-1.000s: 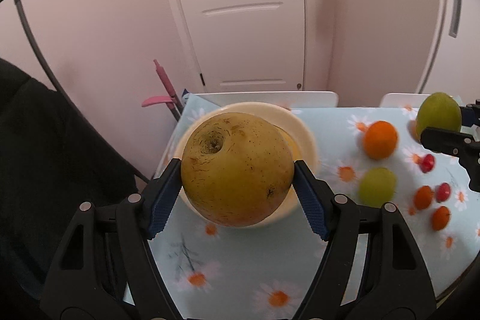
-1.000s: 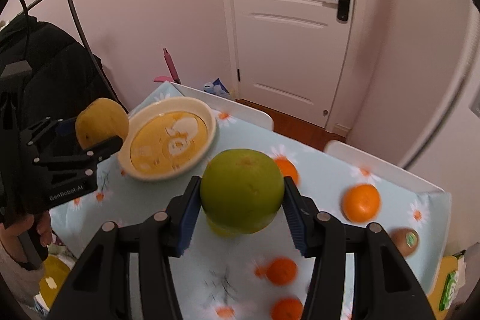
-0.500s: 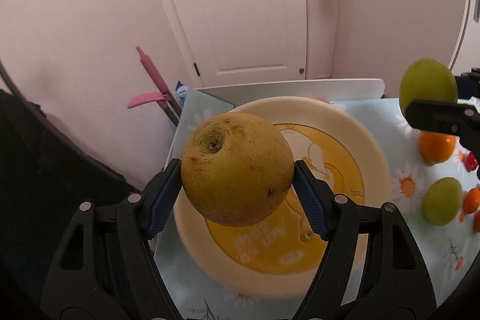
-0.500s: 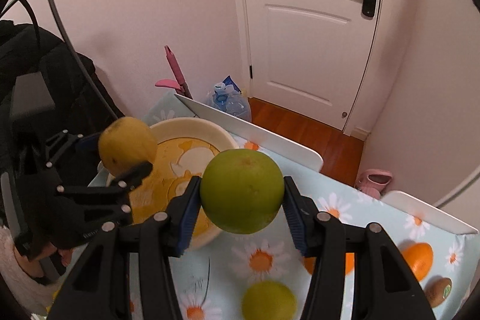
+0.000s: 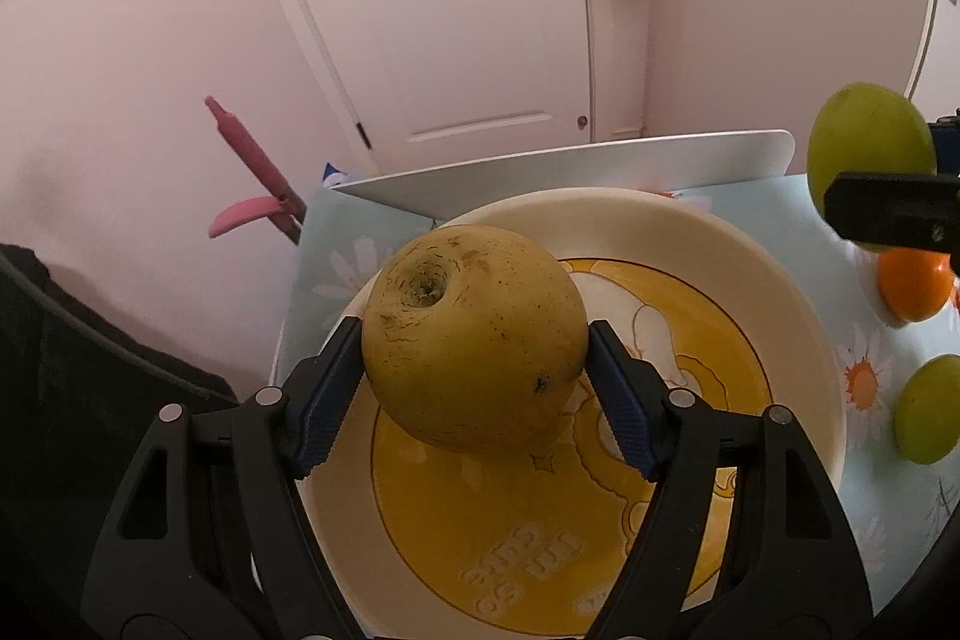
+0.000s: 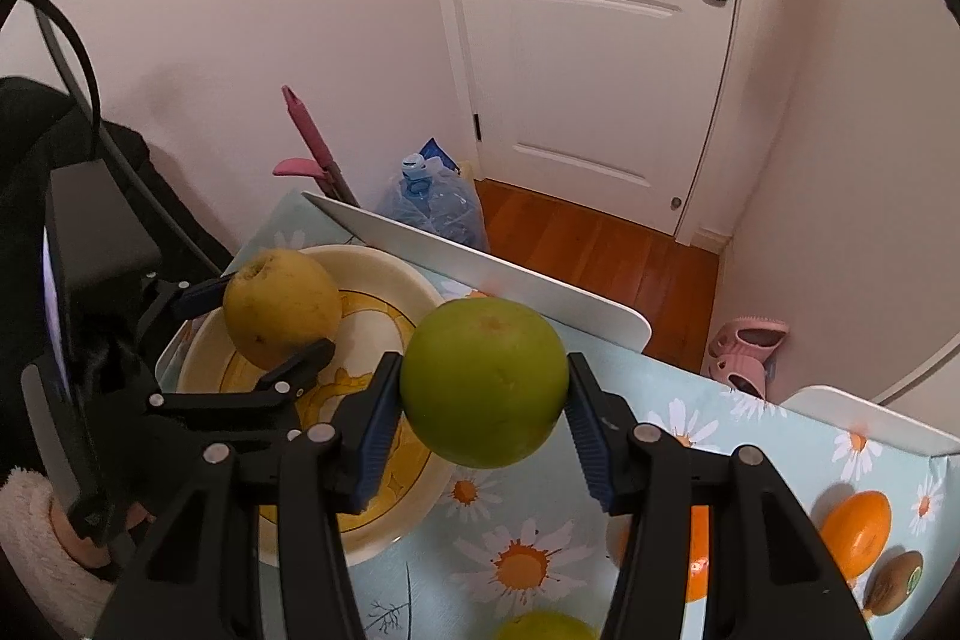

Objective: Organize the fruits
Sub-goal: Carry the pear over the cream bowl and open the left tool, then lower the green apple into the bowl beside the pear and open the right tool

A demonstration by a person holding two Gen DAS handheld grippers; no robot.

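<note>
Left gripper (image 5: 474, 370) clamps the pear (image 5: 474, 340) mid-frame over the plate (image 5: 798, 340) — probably for dropping; right gripper (image 6: 483, 415) grips the green fruit (image 6: 483, 382) beside it.

Right gripper (image 6: 483, 415) is clamping a green fruit (image 6: 483, 381) above the daisy tablecloth (image 6: 528, 568). Left gripper (image 6: 264, 322) is gripping a yellow fruit (image 6: 281, 307) over the cream bowl (image 6: 390, 268).

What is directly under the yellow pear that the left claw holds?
Under the yellow pear, gripped by the left claw, lies the cream plate with its yellow picture. The pear covers part of the picture, and whether it touches the plate cannot be told.
</note>
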